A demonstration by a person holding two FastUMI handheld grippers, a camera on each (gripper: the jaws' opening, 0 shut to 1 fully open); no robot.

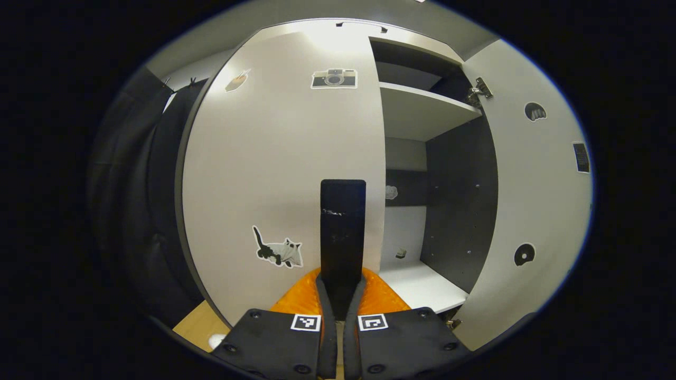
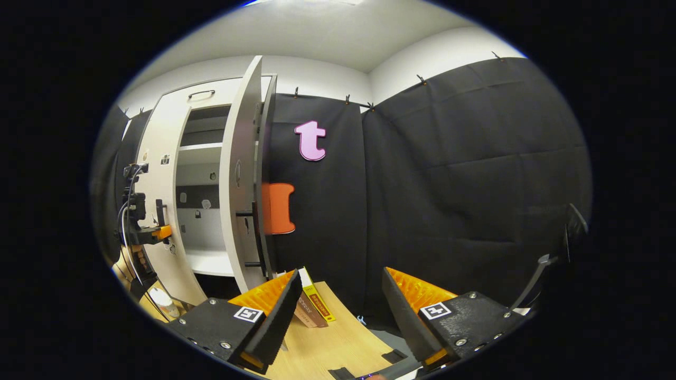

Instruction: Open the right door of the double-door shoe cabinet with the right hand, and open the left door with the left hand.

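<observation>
The white shoe cabinet's left door (image 1: 274, 169) carries stickers and looks closed. Its black vertical handle (image 1: 343, 211) runs down between my left gripper's (image 1: 342, 298) fingers, which are shut on it. The right door (image 1: 533, 184) stands swung wide open, baring white shelves (image 1: 422, 113) and a dark inner wall. In the right gripper view the right door (image 2: 240, 174) shows edge-on. The left gripper (image 2: 157, 232) sits at the left door (image 2: 158, 158) farther off. My right gripper (image 2: 340, 309) hangs open over the table, well clear of the cabinet, with nothing between its fingers.
A wooden table (image 2: 338, 343) lies under the right gripper. Two books (image 2: 312, 305) rest on it near the open door's foot. A small white object (image 2: 163, 301) sits by the cabinet's base. The black cloth wall (image 2: 465, 184) closes off the right side.
</observation>
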